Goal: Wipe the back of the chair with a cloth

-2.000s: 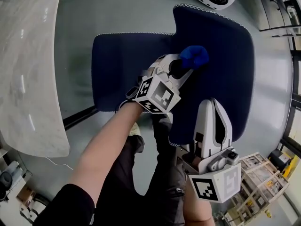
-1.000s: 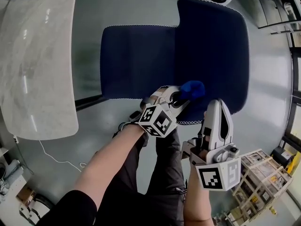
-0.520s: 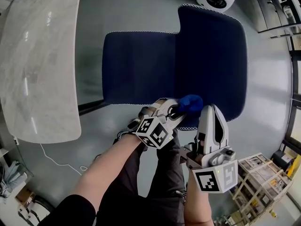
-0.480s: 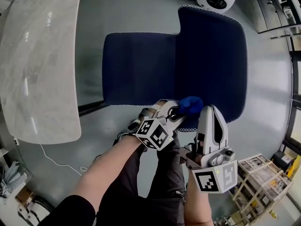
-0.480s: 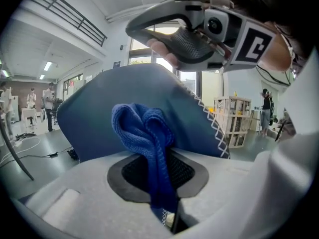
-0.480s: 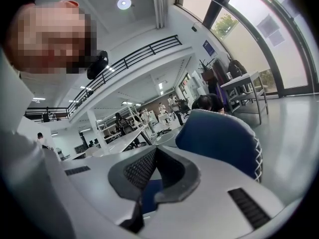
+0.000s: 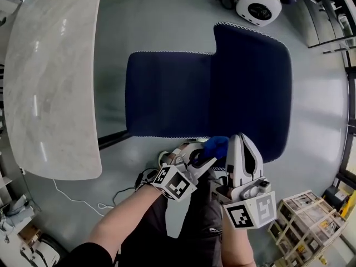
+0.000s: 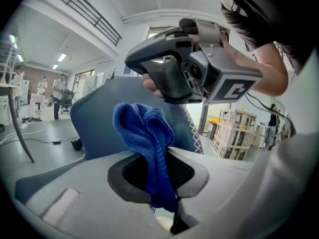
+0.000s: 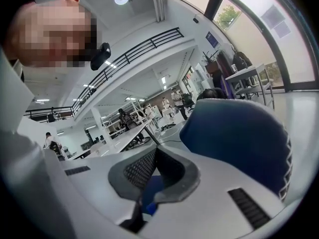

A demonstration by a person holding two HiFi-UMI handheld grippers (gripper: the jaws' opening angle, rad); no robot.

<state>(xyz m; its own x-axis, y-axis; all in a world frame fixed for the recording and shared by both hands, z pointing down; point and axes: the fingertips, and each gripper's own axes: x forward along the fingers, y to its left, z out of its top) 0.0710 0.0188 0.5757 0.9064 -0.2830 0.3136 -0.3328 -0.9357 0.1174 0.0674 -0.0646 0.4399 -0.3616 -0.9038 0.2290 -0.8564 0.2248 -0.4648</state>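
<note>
The navy chair [image 7: 167, 93] lies below me in the head view, seat to the left and backrest [image 7: 253, 82] to the right, both edged with white stitching. My left gripper [image 7: 207, 153] is shut on a bunched blue cloth [image 7: 216, 146] [image 8: 144, 133] at the backrest's near edge. In the left gripper view the cloth hangs pinched between the pads, with the backrest [image 8: 94, 118] behind it. My right gripper [image 7: 242, 149] [image 8: 174, 68] sits just right of the cloth, jaws together and holding nothing. The right gripper [image 9: 155, 172] view looks past the backrest [image 9: 239, 138].
A marble-topped table [image 7: 50, 82] curves along the left. A round white machine [image 7: 256, 4] stands beyond the chair. Wooden crates [image 7: 306, 213] sit at lower right, and a white cable [image 7: 83, 200] trails on the grey floor. The person's legs are under the grippers.
Both grippers have drawn back toward the person. The cloth has slid from the middle of the backrest down to its near edge. The right gripper has closed in beside the cloth.
</note>
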